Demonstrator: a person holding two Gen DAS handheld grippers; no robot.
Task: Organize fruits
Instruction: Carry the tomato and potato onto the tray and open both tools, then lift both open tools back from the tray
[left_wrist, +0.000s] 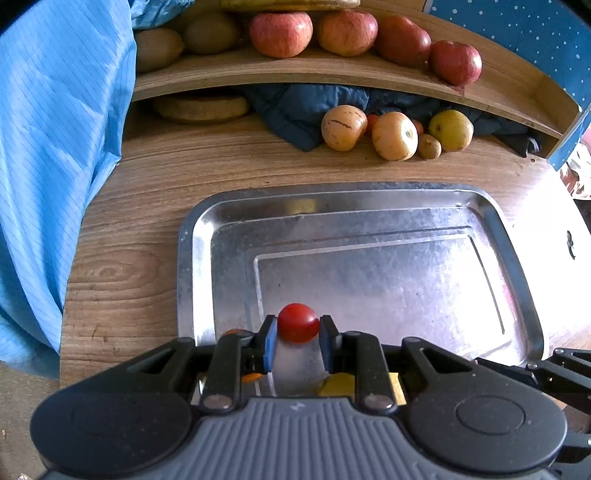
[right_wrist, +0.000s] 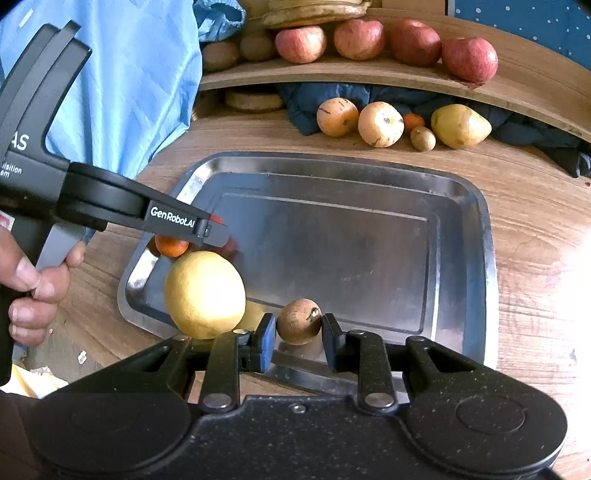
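A: Nearest the left camera, what's between the pads?

B: Tomato (left_wrist: 298, 327). The left gripper (left_wrist: 298, 345) has its jaws pinched on it, low over the near left part of the tray (left_wrist: 517, 258).

A: And the right gripper (right_wrist: 299, 341)?

B: A small brown fruit (right_wrist: 299, 321) sits between its pads. The left pad looks to touch it; on the right I cannot tell whether the pad presses it or stands just off. It's at the tray's near edge.

A: What else is in the tray?

B: A lemon (right_wrist: 204, 293) at the near left corner, and a small orange fruit (right_wrist: 171, 246) just behind it, partly hidden by the left gripper's finger.

A: Beyond the tray?

B: On the table (right_wrist: 535, 229), a row of yellowish fruits (right_wrist: 380, 123) in front of a dark blue cloth (right_wrist: 314, 99). Above them, a shelf (right_wrist: 332, 75) carries four red apples (right_wrist: 359, 38), with brownish fruits at its left end.

A: And to the left?

B: Light blue fabric (left_wrist: 55, 147), and a hand (right_wrist: 33, 291) on the left gripper's handle.
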